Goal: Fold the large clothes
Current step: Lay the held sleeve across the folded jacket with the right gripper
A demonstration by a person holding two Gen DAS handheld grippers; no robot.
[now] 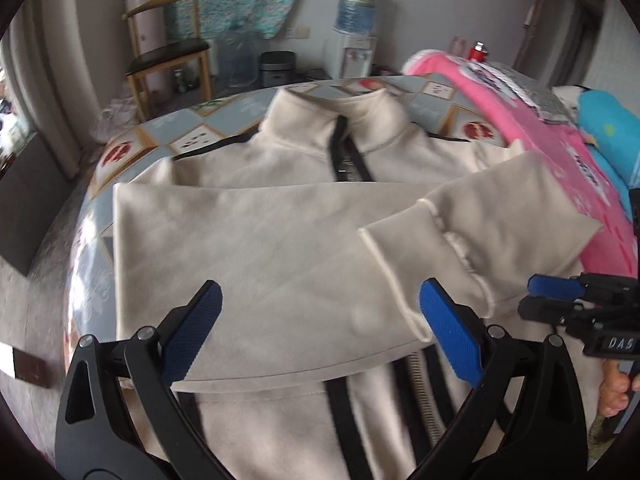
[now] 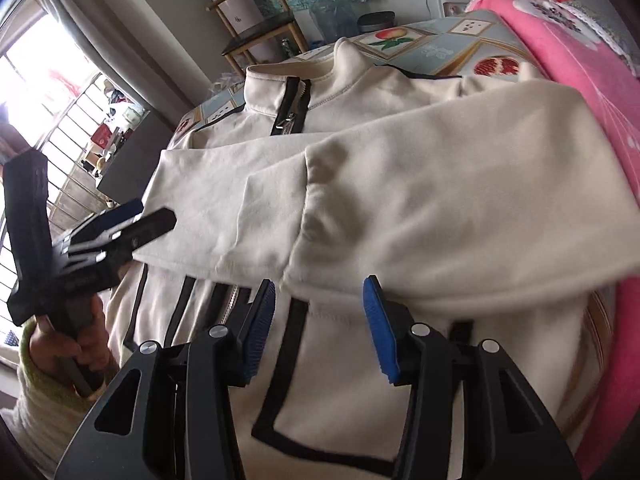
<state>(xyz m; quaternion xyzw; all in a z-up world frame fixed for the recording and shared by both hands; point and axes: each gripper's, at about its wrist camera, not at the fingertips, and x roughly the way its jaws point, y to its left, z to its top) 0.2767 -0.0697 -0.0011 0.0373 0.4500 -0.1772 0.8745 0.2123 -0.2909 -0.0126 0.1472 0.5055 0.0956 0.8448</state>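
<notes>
A cream jacket [image 1: 280, 240] with black trim and a front zipper [image 1: 348, 160] lies face up on the patterned tablecloth [image 1: 200, 132], collar at the far side. Both sleeves are folded across the chest, and the cuff [image 1: 400, 272] of one lies on the other. My left gripper [image 1: 320, 300] hovers open over the lower sleeve, nothing between its blue pads. My right gripper [image 2: 320, 288] is open just above the near edge of the upper sleeve [image 2: 440, 200], pads clear of the cloth. Each gripper also shows in the other's view: the right gripper [image 1: 534, 294], the left gripper [image 2: 152, 214].
A pink blanket [image 1: 560, 152] and a blue bundle [image 1: 612, 132] lie along the jacket's right side. Beyond the table stand a wooden chair [image 1: 168, 56], a water dispenser [image 1: 356, 40] and a barred window [image 2: 60, 100]. A hand [image 2: 80, 344] holds the left gripper's handle.
</notes>
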